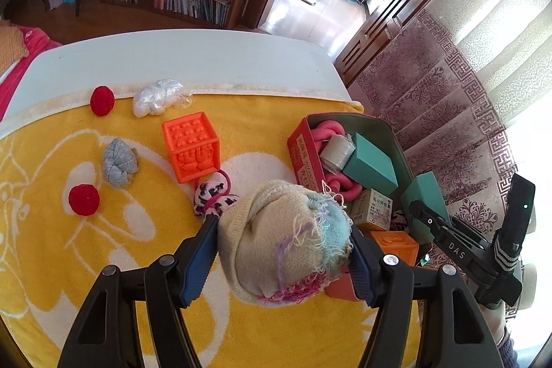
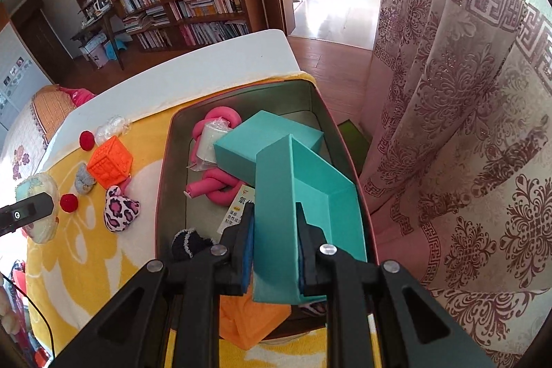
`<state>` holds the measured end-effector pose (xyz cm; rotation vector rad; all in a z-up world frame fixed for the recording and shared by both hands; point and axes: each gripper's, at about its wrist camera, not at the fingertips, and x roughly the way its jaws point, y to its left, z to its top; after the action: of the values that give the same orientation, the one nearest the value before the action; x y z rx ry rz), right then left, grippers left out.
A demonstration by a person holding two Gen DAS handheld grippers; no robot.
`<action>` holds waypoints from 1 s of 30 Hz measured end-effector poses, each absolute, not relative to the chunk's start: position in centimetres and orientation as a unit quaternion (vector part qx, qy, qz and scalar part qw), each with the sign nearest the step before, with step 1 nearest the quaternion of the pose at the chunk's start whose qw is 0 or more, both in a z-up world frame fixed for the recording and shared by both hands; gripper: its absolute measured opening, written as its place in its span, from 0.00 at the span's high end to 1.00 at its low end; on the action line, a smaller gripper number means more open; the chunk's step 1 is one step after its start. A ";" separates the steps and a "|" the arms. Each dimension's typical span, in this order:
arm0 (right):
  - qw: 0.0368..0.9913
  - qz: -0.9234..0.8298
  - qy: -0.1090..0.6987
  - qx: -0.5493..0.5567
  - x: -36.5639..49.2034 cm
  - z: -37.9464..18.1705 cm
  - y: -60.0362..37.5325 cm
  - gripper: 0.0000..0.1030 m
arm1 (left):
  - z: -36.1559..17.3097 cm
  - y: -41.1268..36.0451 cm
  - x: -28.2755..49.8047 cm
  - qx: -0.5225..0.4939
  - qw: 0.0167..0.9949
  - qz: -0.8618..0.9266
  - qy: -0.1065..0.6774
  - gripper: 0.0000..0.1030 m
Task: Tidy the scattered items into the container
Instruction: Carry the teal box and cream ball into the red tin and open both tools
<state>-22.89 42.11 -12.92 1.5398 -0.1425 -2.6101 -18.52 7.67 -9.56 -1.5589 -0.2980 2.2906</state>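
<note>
My left gripper [image 1: 283, 230] is shut on a rolled beige sock bundle [image 1: 279, 240] with blue, purple and pink threads, held above the yellow towel just left of the red tin container [image 1: 301, 143]. My right gripper [image 2: 275, 212] is shut on one wall of an open teal box [image 2: 310, 195], held over the container [image 2: 165, 161]. In the tin lie a pink knotted foam rope [image 2: 214, 188], another teal box [image 2: 265, 140], a white roll [image 2: 211, 143], a small medicine carton [image 2: 239, 207], a black fuzzy item [image 2: 189, 242] and an orange cube [image 2: 248, 316].
On the yellow towel [image 1: 69, 264] lie two red balls [image 1: 102, 100] [image 1: 84, 199], a white plastic bag [image 1: 157, 97], an orange cube [image 1: 193, 145], a grey knit piece [image 1: 119, 161] and a pink leopard scrunchie [image 1: 214, 197]. A curtain [image 2: 465, 126] hangs right of the table's edge.
</note>
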 end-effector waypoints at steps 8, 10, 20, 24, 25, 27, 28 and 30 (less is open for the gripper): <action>0.114 -0.843 -0.066 0.521 -23.2 -12.5 42.6 0.64 | -9.9 11.7 -19.2 -0.557 0.195 0.802 -0.092 0.33; 0.118 -0.848 -0.074 0.511 -22.8 -11.8 42.8 0.37 | -9.9 12.5 -19.5 -0.557 0.199 0.802 -0.089 0.33; 0.122 -0.850 -0.160 0.486 -21.5 -9.6 46.0 0.20 | -10.0 16.6 -22.1 -0.554 0.214 0.801 -0.072 0.32; 0.122 -0.851 -0.161 0.486 -20.9 -9.3 46.4 0.20 | -10.4 18.2 -23.5 -0.559 0.212 0.799 -0.068 0.31; 0.121 -0.851 -0.160 0.486 -20.8 -9.3 46.5 0.20 | -10.5 18.5 -23.9 -0.561 0.210 0.798 -0.069 0.28; 0.120 -0.850 -0.163 0.487 -20.7 -9.4 46.7 0.20 | -10.7 19.0 -24.5 -0.566 0.207 0.794 -0.078 0.18; 0.119 -0.849 -0.166 0.488 -20.7 -9.5 46.8 0.20 | -10.7 19.2 -24.6 -0.568 0.209 0.792 -0.086 0.17; 0.116 -0.848 -0.171 0.489 -20.6 -9.7 47.0 0.20 | -10.5 19.4 -24.7 -0.569 0.215 0.788 -0.094 0.17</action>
<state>-20.65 47.00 -9.68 1.4310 -0.5021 -2.4824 -24.74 19.41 -10.54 -1.5777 -0.2600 2.1846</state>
